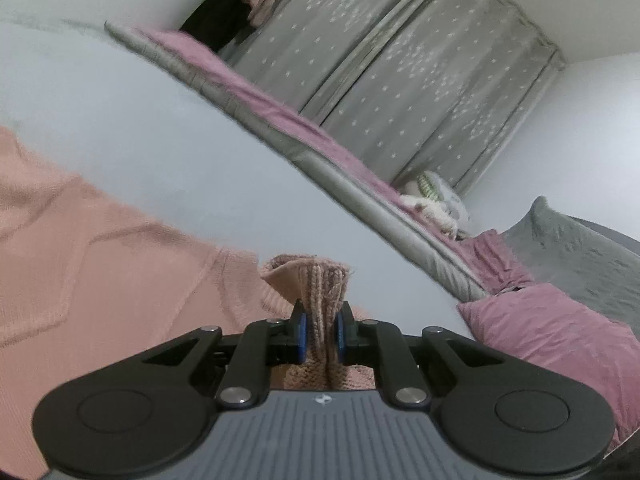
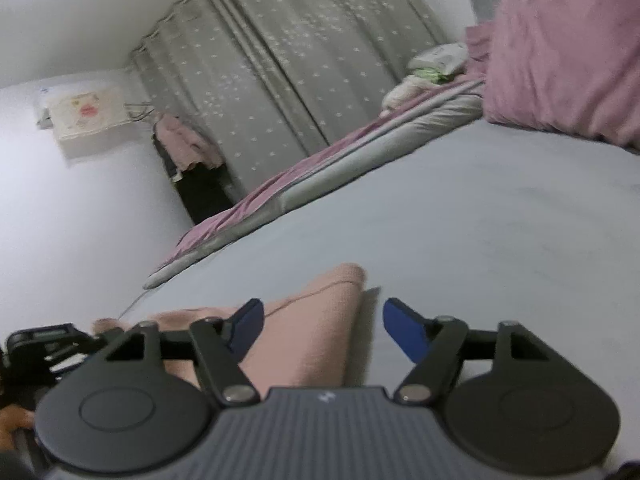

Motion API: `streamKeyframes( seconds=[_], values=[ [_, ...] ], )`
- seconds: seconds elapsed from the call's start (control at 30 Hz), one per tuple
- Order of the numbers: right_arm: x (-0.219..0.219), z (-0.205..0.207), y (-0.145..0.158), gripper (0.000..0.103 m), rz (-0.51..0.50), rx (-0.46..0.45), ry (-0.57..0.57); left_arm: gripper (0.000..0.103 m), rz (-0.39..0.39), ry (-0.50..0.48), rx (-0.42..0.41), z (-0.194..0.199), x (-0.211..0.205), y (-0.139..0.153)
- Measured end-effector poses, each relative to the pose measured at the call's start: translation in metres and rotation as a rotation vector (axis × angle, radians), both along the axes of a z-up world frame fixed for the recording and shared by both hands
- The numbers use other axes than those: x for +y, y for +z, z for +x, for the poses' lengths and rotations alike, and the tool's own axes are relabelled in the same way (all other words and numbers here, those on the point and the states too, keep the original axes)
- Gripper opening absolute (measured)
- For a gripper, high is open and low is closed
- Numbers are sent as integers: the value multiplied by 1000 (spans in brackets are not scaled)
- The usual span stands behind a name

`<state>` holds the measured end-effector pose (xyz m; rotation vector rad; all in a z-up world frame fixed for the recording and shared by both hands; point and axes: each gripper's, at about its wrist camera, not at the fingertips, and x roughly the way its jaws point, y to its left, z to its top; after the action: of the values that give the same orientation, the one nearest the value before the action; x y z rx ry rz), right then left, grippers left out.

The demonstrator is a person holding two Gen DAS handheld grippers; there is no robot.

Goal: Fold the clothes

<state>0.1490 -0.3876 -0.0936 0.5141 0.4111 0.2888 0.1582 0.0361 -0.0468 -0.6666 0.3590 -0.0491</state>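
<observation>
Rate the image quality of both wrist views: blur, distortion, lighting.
Left wrist view: fisheye bends the bed edge; the left gripper and pink sweater cuff are sharp, the curtain soft. Right wrist view: blurrier overall, the right gripper and sweater smeared; flat dim light, faint shadow beside the sweater.

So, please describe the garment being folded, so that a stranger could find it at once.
Start from the wide pale bed sheet in front of the grey starred curtain. On it lies the peach-pink knitted sweater, its ribbed edge clamped in the left tongs. Unlike the mauve plush pillow, it is flat and knitted.
</observation>
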Motion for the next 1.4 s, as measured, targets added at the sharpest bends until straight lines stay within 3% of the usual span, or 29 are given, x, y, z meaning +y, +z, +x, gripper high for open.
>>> streamKeyframes(
  seconds=[0.23,0.43,0.47,0.57,0.6,0.73,0.83,0.93,1.0,1.1,1.27,1.37,1.4],
  values=[
    [3,9,-8,61,-13,56,26,12,3,46,-36,-5,16,7],
    [19,15,-17,53,-32,109,79,12,30,59,39,-6,29,-17],
    [23,17,-18,49,-40,116,92,12,37,64,50,-6,30,-22],
    [36,22,-24,20,-89,155,119,13,46,77,87,-7,33,-37],
    [39,25,-27,19,-109,182,113,13,48,78,105,-8,34,-42],
    [50,25,-28,20,-181,204,103,20,92,81,176,-10,35,-54],
    [50,25,-28,26,-169,202,107,22,121,76,182,-12,33,-51],
    [44,24,-22,46,-155,198,94,43,207,89,183,-15,28,-39],
    [42,28,-14,57,-164,182,89,49,280,104,146,-20,26,-30],
    [45,47,-6,57,-165,177,101,49,342,98,110,-21,24,-20],
    [46,91,-8,56,-99,186,113,49,430,8,45,-11,15,-9],
    [41,115,-14,20,-24,187,114,49,463,-75,22,4,4,-9],
    [39,119,-15,16,-4,185,111,49,467,-101,21,9,1,-10]
  ],
)
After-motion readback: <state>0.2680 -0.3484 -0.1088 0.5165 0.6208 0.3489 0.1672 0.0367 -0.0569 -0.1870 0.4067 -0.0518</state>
